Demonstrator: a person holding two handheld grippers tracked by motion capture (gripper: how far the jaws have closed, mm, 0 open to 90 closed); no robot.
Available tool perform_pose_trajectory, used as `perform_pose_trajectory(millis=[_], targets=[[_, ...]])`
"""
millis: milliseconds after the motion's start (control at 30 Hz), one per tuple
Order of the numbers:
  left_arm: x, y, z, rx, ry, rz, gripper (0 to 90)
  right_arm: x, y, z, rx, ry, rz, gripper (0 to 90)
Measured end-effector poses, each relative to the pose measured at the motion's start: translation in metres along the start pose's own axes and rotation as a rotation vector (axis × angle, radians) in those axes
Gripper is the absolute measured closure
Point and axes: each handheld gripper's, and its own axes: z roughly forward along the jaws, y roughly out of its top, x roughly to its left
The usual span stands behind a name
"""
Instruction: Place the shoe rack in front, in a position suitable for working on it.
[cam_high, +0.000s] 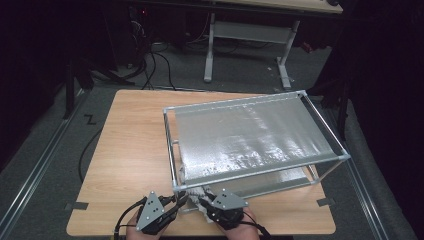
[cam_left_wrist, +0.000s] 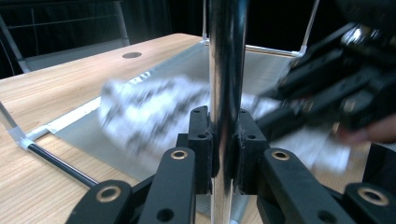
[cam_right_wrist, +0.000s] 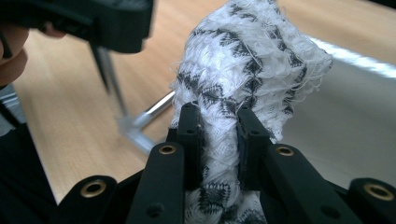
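At the bottom middle of the high view, the left gripper (cam_high: 181, 201) has its fingers squeezed tight on the rack's shiny corner post (cam_left_wrist: 227, 70). Just beside it, the right gripper (cam_high: 204, 200) pinches the black-and-white cloth (cam_right_wrist: 247, 60) at the rack's (cam_high: 260, 172) near corner on the bench (cam_high: 130, 150).

Black left gripper (cam_high: 176, 201), brass rivets, grey triangular plate, black cable

cloth (cam_right_wrist: 243, 60): white knit with black pattern, bunched upright, pinched at the rack's near corner
rack post (cam_left_wrist: 227, 70): shiny metal, upright, clamped
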Motion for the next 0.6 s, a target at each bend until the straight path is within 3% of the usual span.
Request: perform_pose_trajectory(millis=[300, 600], targets=[[0.0, 0.0, 0.0, 0.001, -0.001, -0.001, 80.0, -0.025, -0.005, -0.046, -0.056, -0.126, -0.008, 75.7], [0.001, 0.0, 0.0, 0.002, -0.005, 0.0, 80.1, -0.046, -0.012, -0.087, -0.117, -0.249, 0.014, 75.7]])
